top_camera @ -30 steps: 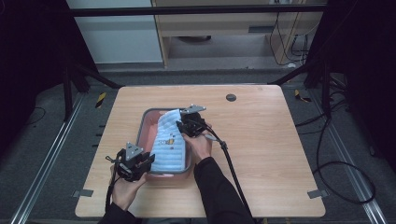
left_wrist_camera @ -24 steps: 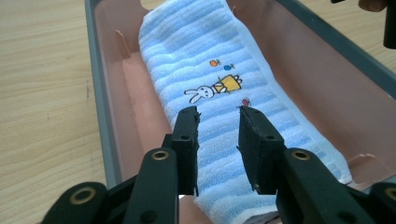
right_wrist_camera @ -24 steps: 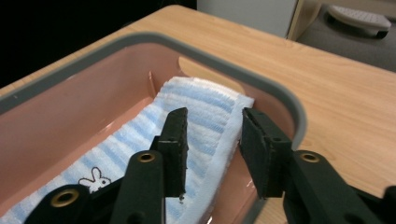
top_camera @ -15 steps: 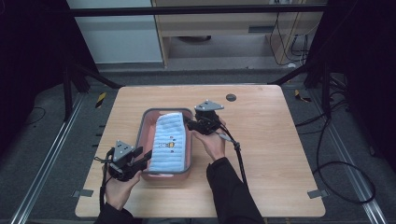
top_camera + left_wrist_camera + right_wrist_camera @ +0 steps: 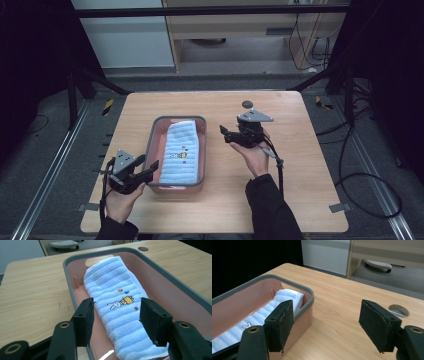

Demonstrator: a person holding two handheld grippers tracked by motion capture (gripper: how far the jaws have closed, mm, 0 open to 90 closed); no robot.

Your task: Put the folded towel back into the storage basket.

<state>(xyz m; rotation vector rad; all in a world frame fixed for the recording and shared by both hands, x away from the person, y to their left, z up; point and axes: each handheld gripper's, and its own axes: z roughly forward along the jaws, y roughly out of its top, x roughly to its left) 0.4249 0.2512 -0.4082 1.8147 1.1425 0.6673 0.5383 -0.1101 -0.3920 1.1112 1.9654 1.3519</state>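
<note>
A pink bin with a grey rim (image 5: 177, 118) (image 5: 67, 277) (image 5: 287, 280) stands mid-table. In it lies a folded, blue-striped towel (image 5: 182, 150) (image 5: 112, 285) (image 5: 287, 296) with a rabbit picture. My left gripper (image 5: 149, 162) (image 5: 117, 302) hovers at the bin's near left corner and points along the towel. Its jaws have just been opening and stand open above the towel, not pressing it. To the right of the bin, my right gripper (image 5: 224, 135) (image 5: 327, 305) is over bare wood. Its jaws have just been opening too, with nothing between them.
A round cable hole (image 5: 247, 104) (image 5: 143, 248) (image 5: 398, 310) sits near the table's far edge (image 5: 215, 93). Bare wood (image 5: 300, 165) stretches to the right of the bin, with a narrower strip on its left. Cabinets stand on the floor beyond the table.
My right gripper has left the far end of the bin and moved right over the table, opening as it went. My left gripper has opened at the bin's near corner. The towel stays in the bin.
</note>
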